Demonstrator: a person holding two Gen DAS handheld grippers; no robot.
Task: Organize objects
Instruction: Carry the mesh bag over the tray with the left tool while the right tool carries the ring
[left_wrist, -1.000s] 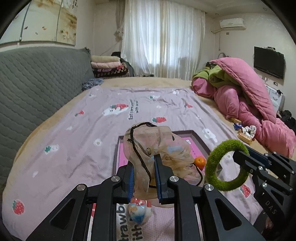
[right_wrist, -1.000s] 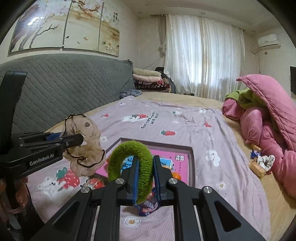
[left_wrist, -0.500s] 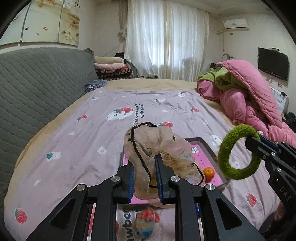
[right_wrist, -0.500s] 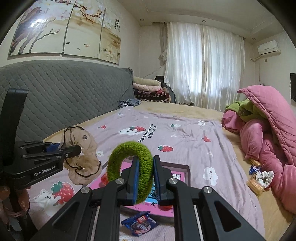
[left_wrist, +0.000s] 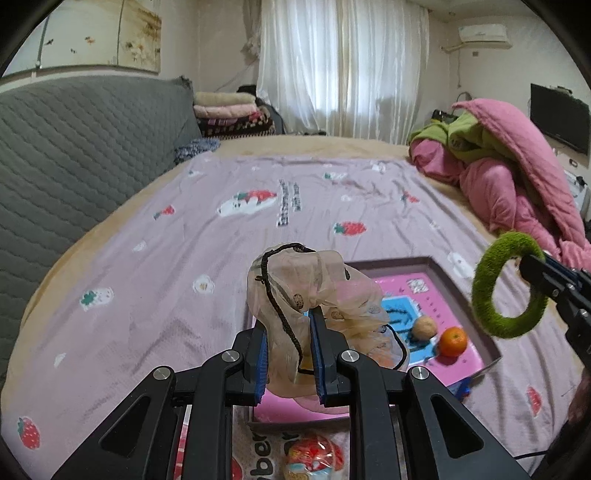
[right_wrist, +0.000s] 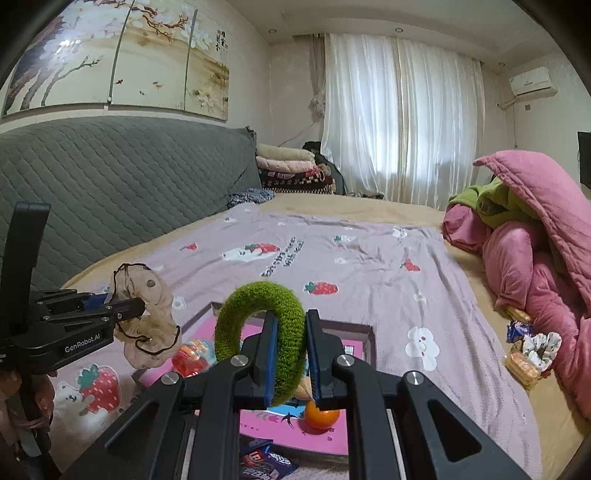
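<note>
My left gripper (left_wrist: 288, 325) is shut on a sheer beige scrunchie (left_wrist: 310, 288) with a black cord, held above the bed; it also shows at the left of the right wrist view (right_wrist: 147, 317). My right gripper (right_wrist: 290, 325) is shut on a fuzzy green scrunchie (right_wrist: 258, 306), seen at the right of the left wrist view (left_wrist: 495, 291). Below both lies a pink tray (left_wrist: 461, 295) with a grey rim, holding an orange (left_wrist: 452, 341) and a walnut (left_wrist: 424, 326).
A round candy packet (left_wrist: 314, 458) lies on the lilac strawberry bedspread (left_wrist: 221, 258) near me. A blue snack wrapper (right_wrist: 266, 461) lies by the tray's near edge. Pink quilts (right_wrist: 535, 240) pile at the right, with snacks and a white scrunchie (right_wrist: 543, 347) beside them. A grey headboard (right_wrist: 110, 192) stands left.
Both grippers have risen and pulled back from the tray with their scrunchies still held. The tray now lies lower and further right in the left wrist view.
</note>
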